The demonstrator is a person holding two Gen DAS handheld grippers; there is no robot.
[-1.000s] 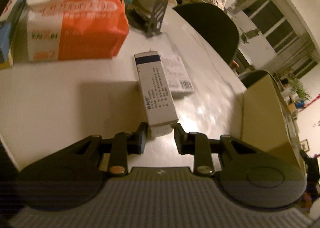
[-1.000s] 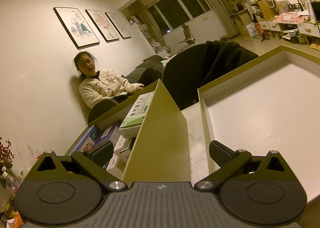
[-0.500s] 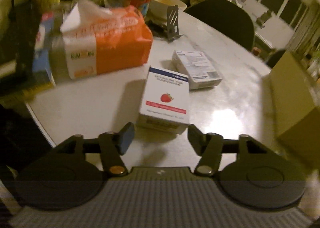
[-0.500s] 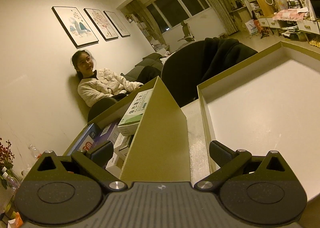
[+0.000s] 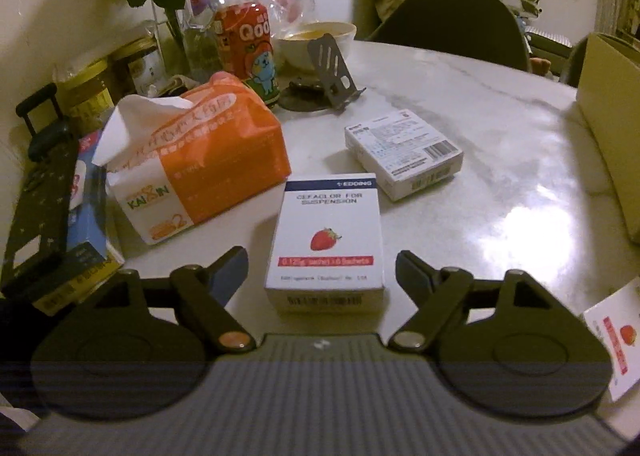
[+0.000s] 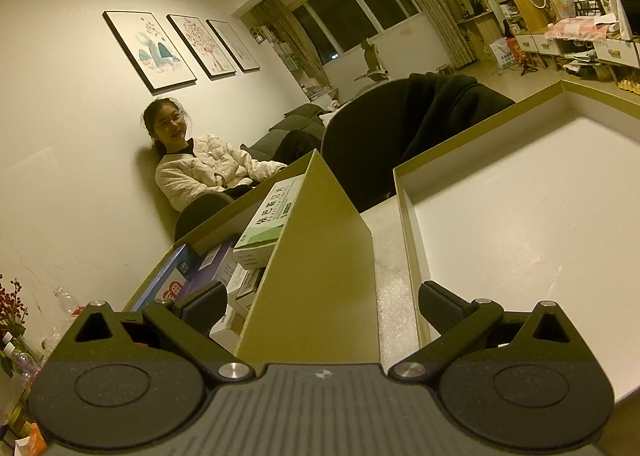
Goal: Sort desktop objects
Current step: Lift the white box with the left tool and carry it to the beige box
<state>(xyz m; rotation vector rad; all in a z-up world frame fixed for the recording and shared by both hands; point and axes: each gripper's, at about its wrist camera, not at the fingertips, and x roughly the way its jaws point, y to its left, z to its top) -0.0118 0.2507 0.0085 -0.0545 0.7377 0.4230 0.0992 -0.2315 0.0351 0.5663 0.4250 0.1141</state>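
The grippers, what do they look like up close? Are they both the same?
Nearly. The left gripper and right gripper are both black plastic: round side housings, a grey ribbed middle plate, angled arms ending in dark ridged pads. The left has one copper and one silver pivot screw; the right's are all silver.

The strawberry box lies flat on the table between my left fingers; tissue pack to its left; barcode box behind.

Pale wall with three framed pictures, dark curtained window, black chair.
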